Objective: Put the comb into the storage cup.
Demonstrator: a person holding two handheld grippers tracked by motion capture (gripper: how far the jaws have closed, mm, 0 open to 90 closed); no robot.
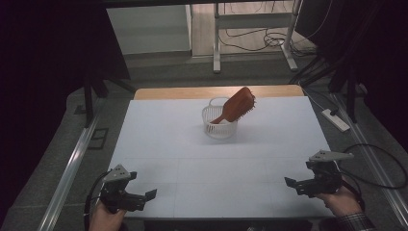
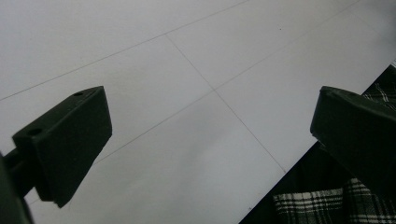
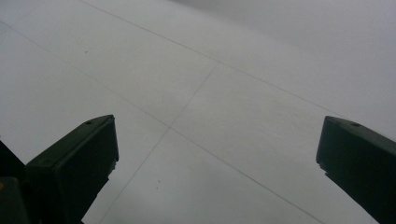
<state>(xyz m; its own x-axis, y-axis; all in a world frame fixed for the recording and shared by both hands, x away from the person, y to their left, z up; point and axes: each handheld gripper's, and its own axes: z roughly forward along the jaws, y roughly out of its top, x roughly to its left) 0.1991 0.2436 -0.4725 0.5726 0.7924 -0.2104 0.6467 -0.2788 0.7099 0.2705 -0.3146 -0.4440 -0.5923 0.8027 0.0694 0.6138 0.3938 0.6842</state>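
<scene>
Both claws gape wide and empty: left claw at the counter's near-left corner, right claw near-right. The brush leans in the white basket toward the far edge; I'd approach its raised head squarely.

a hairbrush leans in a basket toward the table's far middle.

Matt white table, latticed plastic basket

One hairbrush, one basket, two grippers: left, right.
</scene>
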